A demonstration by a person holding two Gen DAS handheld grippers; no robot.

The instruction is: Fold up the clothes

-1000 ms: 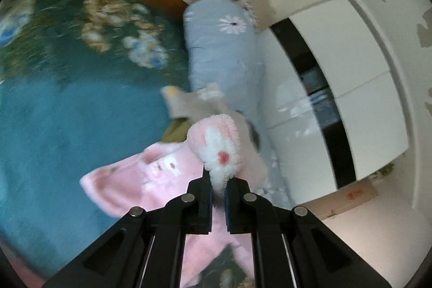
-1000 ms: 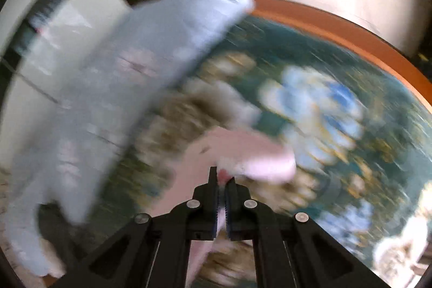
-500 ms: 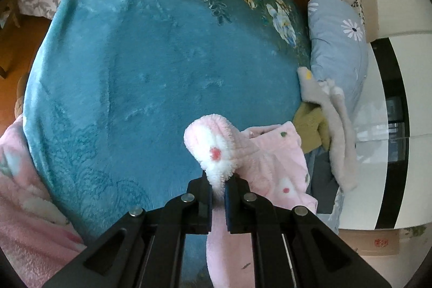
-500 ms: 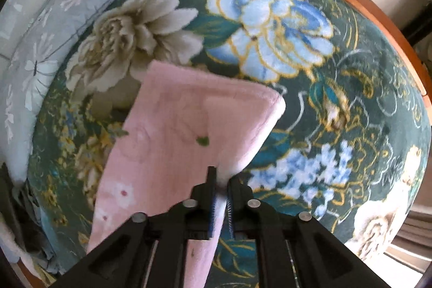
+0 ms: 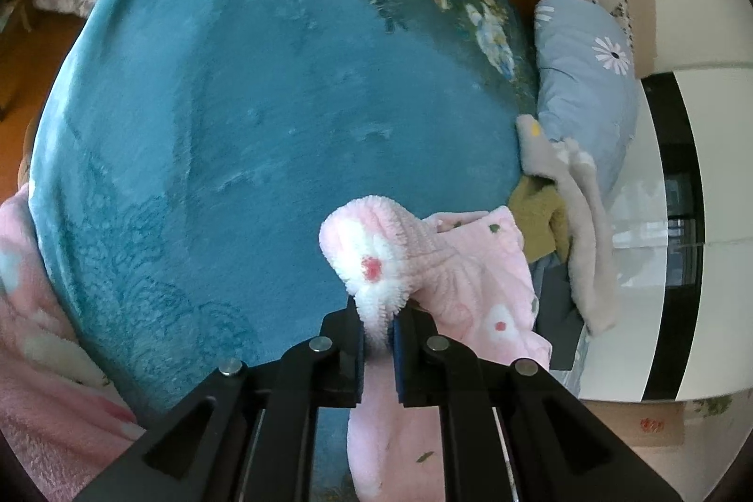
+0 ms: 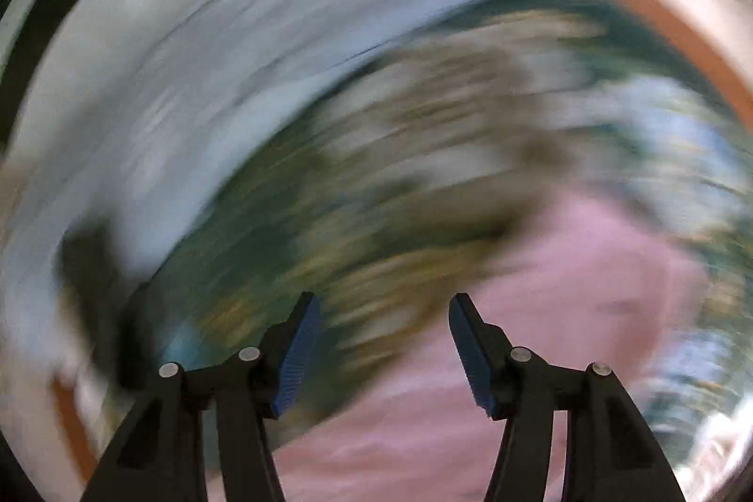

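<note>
Two fisheye views looked forward along hand-held grippers above a bed. The left gripper (image 5: 376,335) was clenched on a bunched corner of a fluffy pink garment (image 5: 475,266), its white flower patch with a red centre bulging up between the pads; pinching that corner looked like a way of keeping one end of the piece anchored for a fold. The rest of the garment trailed to the right and down, lying on a teal plush blanket (image 5: 263,125) near the bed's edge. The right gripper (image 6: 385,351) was releasing: its jaws were spreading apart with nothing between them, and the blue ribbed pads (image 6: 301,356) stood clear of the cloth. That view was heavily smeared by motion, but a pink mass (image 6: 541,337) showed below and to the right of the pads, probably the same garment. The blanket carried a floral border of blue and cream blooms (image 5: 475,17) along its far side. A pale blue daisy-print pillow (image 5: 588,88) lay at the right, with a grey garment (image 5: 579,219) and an olive-yellow one (image 5: 541,219) heaped beside it. A pink fleecy cloth (image 5: 37,337) sat at the left edge, and beyond the bed stood a white wardrobe with a black strip (image 5: 682,219).
</note>
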